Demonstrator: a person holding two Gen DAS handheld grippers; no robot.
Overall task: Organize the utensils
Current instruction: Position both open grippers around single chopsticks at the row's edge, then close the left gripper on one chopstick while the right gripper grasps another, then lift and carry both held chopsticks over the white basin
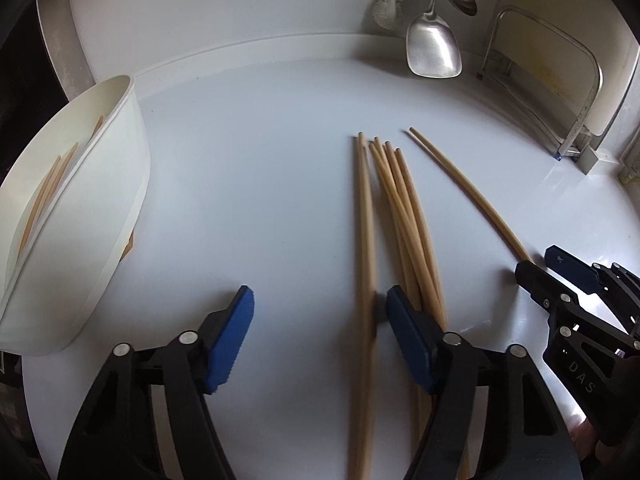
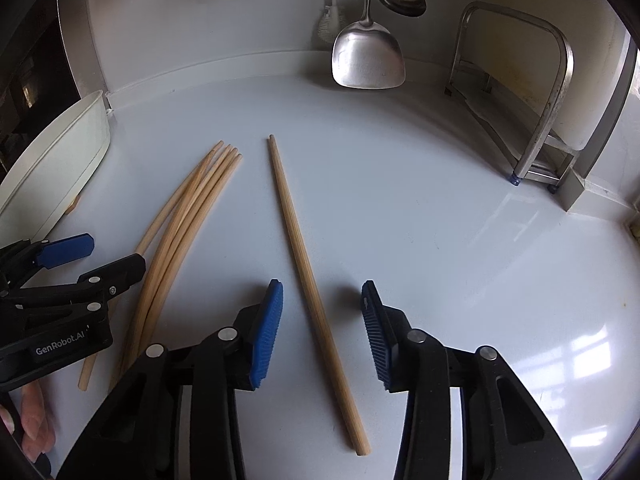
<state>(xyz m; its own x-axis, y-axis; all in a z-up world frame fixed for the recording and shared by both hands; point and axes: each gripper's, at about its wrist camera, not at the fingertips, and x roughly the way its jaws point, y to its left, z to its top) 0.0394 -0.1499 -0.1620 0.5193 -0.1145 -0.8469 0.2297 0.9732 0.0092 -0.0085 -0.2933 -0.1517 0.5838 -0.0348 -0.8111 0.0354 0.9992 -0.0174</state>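
The left gripper (image 1: 320, 334) is spreading its jaws wide, low in the frame, with one chopstick (image 1: 366, 240) lying between the blue pads. The right gripper (image 2: 322, 332) is also gaping wide around a lone chopstick (image 2: 308, 280). The chopstick bunch (image 2: 188, 232) is lying left of it. A white holder (image 1: 100, 208) is sitting at the left edge with sticks inside.

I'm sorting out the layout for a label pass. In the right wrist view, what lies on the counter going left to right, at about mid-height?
White holder → bunch of chopsticks → single chopstick → metal rack.
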